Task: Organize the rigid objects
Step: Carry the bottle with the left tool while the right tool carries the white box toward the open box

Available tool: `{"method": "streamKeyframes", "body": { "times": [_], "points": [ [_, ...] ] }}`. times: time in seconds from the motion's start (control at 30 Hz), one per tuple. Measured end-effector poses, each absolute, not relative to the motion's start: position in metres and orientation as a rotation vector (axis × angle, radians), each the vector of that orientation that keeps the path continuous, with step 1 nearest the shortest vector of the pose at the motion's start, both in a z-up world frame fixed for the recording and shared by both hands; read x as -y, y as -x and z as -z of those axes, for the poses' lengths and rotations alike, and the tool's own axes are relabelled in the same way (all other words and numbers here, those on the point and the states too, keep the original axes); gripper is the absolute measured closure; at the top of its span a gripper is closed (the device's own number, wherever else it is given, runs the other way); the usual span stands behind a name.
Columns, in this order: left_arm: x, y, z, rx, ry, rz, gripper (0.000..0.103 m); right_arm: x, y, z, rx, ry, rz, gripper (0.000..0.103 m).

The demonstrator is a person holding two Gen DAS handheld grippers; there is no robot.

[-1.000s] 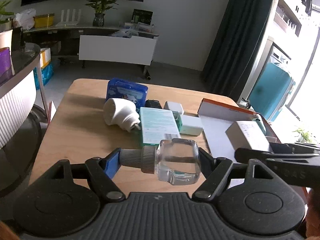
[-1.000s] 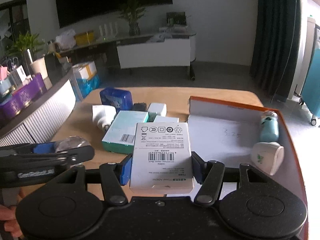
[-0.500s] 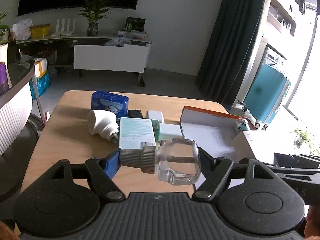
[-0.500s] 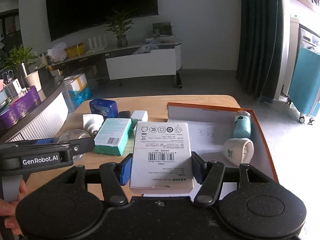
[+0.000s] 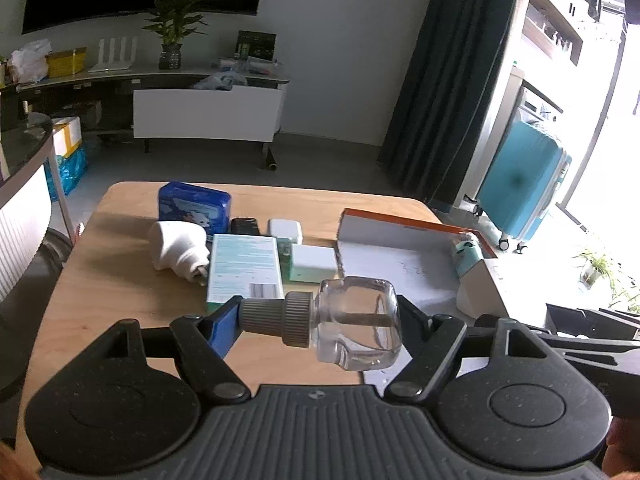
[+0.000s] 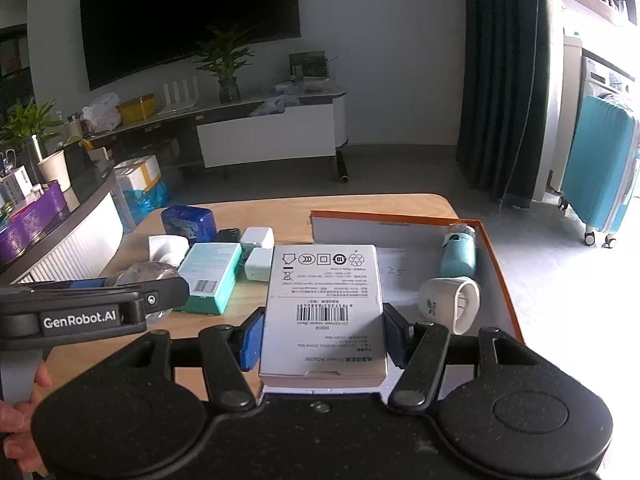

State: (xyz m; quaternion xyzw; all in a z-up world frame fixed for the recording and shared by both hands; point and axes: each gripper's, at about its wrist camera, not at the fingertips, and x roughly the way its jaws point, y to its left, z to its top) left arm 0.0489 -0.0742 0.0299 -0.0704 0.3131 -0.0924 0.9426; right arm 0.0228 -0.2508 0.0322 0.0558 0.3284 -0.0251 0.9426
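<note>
Daylight enters from my right, where the window (image 5: 608, 184) is blown out to white. The table (image 5: 120, 280) is evenly lit, with soft shadows falling left of objects. The dark screen (image 6: 188, 20) shows little detail. Fisheye distortion bends the edges; focus is sharp throughout.

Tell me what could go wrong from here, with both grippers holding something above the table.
The clear glass bottle lies sideways in the left gripper, pinched end to end on cap and base; smooth glass might slip and fall. The right gripper holds the white box near one end, so it could pivot. The orange-rimmed tray already holds a teal bottle and white holder the box could bump.
</note>
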Motion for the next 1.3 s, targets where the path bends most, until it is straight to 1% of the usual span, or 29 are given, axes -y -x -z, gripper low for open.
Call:
{"method": "streamKeyframes", "body": {
  "times": [0.7,1.3],
  "points": [
    [0.123,-0.066,-0.032,-0.638,0.106,0.268,0.024,0.288,-0.015,-0.037,-0.638,-0.152,0.148,0.032],
    [0.151,-0.083,-0.032,-0.633,0.069,0.296,0.024,0.316,-0.027,-0.043,-0.602,-0.179,0.203,0.032]
  ]
}}
